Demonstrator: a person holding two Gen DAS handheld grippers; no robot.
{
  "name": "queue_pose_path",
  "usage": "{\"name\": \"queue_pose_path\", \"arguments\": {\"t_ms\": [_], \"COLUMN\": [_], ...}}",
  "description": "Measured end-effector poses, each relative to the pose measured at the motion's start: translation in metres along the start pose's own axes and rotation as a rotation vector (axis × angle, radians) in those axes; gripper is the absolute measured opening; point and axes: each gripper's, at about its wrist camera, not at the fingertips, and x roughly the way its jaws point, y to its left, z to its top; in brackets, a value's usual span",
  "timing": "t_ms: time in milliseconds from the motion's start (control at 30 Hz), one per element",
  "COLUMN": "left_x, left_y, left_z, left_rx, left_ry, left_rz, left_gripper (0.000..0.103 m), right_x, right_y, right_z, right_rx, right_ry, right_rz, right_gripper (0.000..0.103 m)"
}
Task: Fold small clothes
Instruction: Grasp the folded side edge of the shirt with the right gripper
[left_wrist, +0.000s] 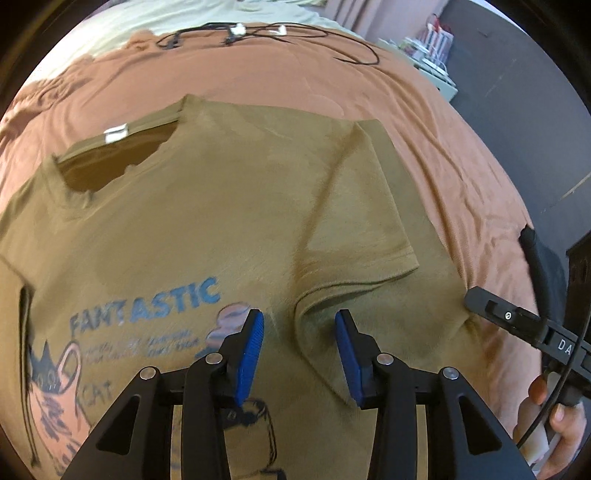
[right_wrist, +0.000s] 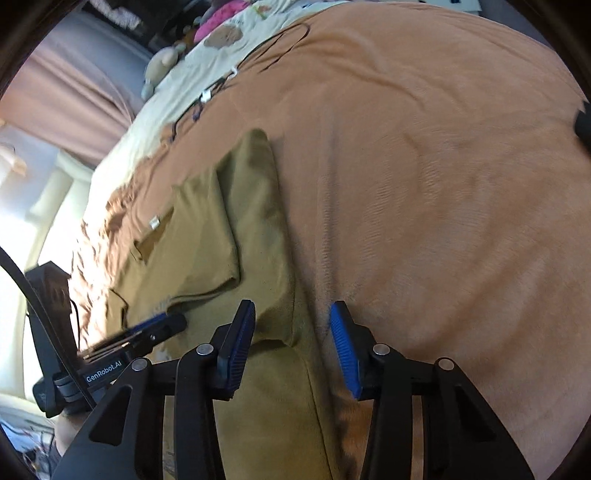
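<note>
Left wrist view: an orange-brown blanket (left_wrist: 424, 122) covers the bed and fills most of the frame. On it lies an olive T-shirt (left_wrist: 229, 206), front up, with its neckline toward the far left and a white neck label (left_wrist: 116, 133) showing inside the collar. One short sleeve (left_wrist: 365, 221) is folded inward over the chest. The chest carries a blue "FANTASTIC" print (left_wrist: 147, 306), with a pink cat drawing (left_wrist: 55, 398) beside it at the lower left.

Left gripper (left_wrist: 299, 332): blue-padded fingers apart, nothing between them, poised over the shirt just below the folded sleeve's hem. Contact with the cloth cannot be judged.

Right gripper (right_wrist: 291, 325): fingers apart and empty, straddling the shirt's side edge, one pad over olive cloth and the other over blanket. In the left wrist view its black body sits at the right margin, held by a hand (left_wrist: 554, 417).

Black cables (left_wrist: 266, 35) lie on the blanket's far side, well apart from the shirt. Beyond that, a pale green sheet (right_wrist: 207, 70).
</note>
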Motion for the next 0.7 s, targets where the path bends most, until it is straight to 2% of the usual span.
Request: {"name": "queue_pose_path", "arguments": {"t_ms": [67, 100, 133, 167, 200, 333, 433, 633, 700], "left_x": [0.005, 0.006, 0.008, 0.009, 0.011, 0.009, 0.005, -0.003, -0.007], "left_y": [-0.002, -0.002, -0.002, -0.002, -0.002, -0.001, 0.000, 0.003, 0.003], "left_z": [0.003, 0.003, 0.004, 0.005, 0.005, 0.003, 0.000, -0.003, -0.002], "left_rx": [0.007, 0.004, -0.002, -0.011, -0.019, -0.051, -0.068, -0.065, -0.050], "left_ry": [-0.012, -0.019, -0.023, -0.021, -0.017, 0.006, 0.027, 0.042, 0.047], "left_rz": [0.010, 0.010, 0.007, -0.004, -0.021, -0.061, -0.095, -0.047, -0.001], "left_gripper": [0.040, 0.031, 0.026, 0.013, 0.007, 0.004, 0.003, 0.004, 0.014], "right_x": [0.002, 0.005, 0.008, 0.013, 0.014, 0.012, 0.011, 0.010, 0.007], "right_y": [0.003, 0.005, 0.004, 0.004, 0.002, 0.006, 0.008, 0.005, 0.000], "right_z": [0.003, 0.004, 0.005, 0.006, 0.005, 0.003, 0.003, -0.002, -0.002], "right_rx": [-0.018, -0.030, -0.036, -0.041, -0.048, -0.101, -0.090, -0.096, -0.091], "right_ry": [0.009, 0.012, 0.016, 0.023, 0.027, 0.044, 0.047, 0.048, 0.050], "right_rz": [-0.008, -0.022, -0.034, -0.050, -0.057, -0.104, -0.105, -0.112, -0.099], "right_gripper": [0.040, 0.040, 0.036, 0.033, 0.030, 0.015, 0.010, 0.009, 0.009]}}
